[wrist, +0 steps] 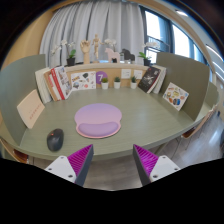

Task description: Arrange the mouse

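On the green desk [150, 120], a dark mouse [55, 139] beside a lilac round mat [98, 121]; curtained windows [95, 20] behind; shelf items indistinct; gripper [113, 160] open, empty

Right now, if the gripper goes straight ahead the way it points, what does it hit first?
Probably the round purple mat, just ahead of the open gripper on the green table. The dark mouse sits off to the left, out of that line. Depth is uncertain.

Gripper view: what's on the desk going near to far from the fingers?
gripper open, holding nothing → mouse → round purple mat → small white cups → books against the back panel.
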`<state>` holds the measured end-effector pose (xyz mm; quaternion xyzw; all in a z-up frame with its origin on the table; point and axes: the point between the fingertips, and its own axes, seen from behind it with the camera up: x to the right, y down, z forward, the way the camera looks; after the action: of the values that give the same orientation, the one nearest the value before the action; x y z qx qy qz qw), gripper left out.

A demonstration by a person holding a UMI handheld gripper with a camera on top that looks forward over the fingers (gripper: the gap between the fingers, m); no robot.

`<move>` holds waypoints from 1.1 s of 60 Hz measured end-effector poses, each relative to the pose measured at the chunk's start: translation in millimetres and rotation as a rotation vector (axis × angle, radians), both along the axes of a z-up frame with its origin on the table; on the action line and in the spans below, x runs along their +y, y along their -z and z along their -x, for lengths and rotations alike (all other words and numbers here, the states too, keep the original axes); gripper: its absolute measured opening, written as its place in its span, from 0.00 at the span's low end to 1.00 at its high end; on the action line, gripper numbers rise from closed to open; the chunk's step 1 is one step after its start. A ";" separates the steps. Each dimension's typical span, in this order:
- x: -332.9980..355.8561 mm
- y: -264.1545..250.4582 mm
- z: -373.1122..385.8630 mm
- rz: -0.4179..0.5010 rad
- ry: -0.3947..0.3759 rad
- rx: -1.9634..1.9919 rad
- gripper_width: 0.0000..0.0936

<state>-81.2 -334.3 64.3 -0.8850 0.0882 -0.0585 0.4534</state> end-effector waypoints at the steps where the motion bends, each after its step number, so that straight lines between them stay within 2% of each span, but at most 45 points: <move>1: -1.5 5.2 7.5 0.006 -0.009 0.003 0.85; 14: -1.9 38.6 97.9 0.052 -0.149 0.051 0.85; 26: 27.7 54.0 169.7 0.070 -0.259 0.073 0.85; 33: 52.3 61.2 194.0 0.079 -0.284 0.079 0.84; 42: 84.8 72.1 212.4 0.101 -0.279 0.086 0.83; 52: 108.2 83.3 217.2 0.132 -0.261 0.031 0.66; 59: 111.4 83.4 216.4 0.158 -0.208 0.051 0.56; 66: 112.0 85.5 216.0 0.203 -0.204 0.043 0.41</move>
<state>-297.2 -222.3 -21.2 -0.9316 0.0010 -0.0015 0.3634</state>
